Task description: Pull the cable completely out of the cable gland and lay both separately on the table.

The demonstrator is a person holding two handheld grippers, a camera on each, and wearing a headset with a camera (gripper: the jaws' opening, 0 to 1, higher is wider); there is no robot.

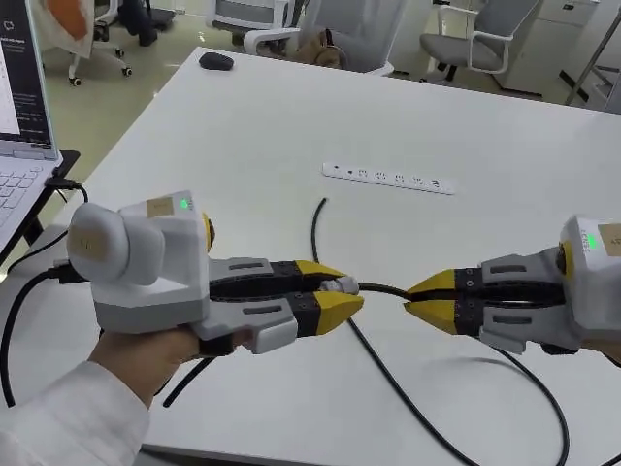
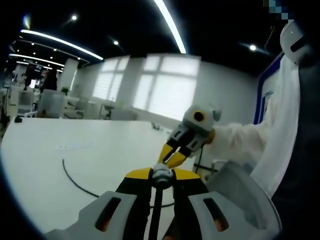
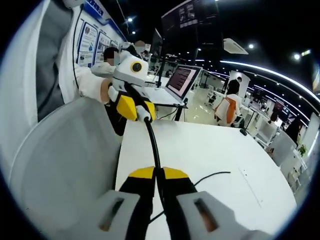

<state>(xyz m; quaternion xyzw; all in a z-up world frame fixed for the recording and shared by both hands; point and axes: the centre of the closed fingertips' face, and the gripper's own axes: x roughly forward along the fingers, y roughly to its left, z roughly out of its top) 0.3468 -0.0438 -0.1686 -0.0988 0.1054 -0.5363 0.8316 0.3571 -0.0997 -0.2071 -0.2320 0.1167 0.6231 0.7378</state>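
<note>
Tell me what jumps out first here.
Two yellow-tipped grippers face each other mid-table: the left gripper is shut on a small grey cable gland, the right gripper on the thin black cable stretched between them. A white power strip lies behind them on the white table.

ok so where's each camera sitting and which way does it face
Head view: on the headset, looking down at the table; a hand and sleeve hold the left hand-held gripper.
Left gripper view: on that gripper, jaws shut on the cable gland, facing the right hand-held gripper and the person's arm.
Right gripper view: on the right one, facing back along the cable at the left one.
Shared: each gripper view shows the other gripper.
</note>
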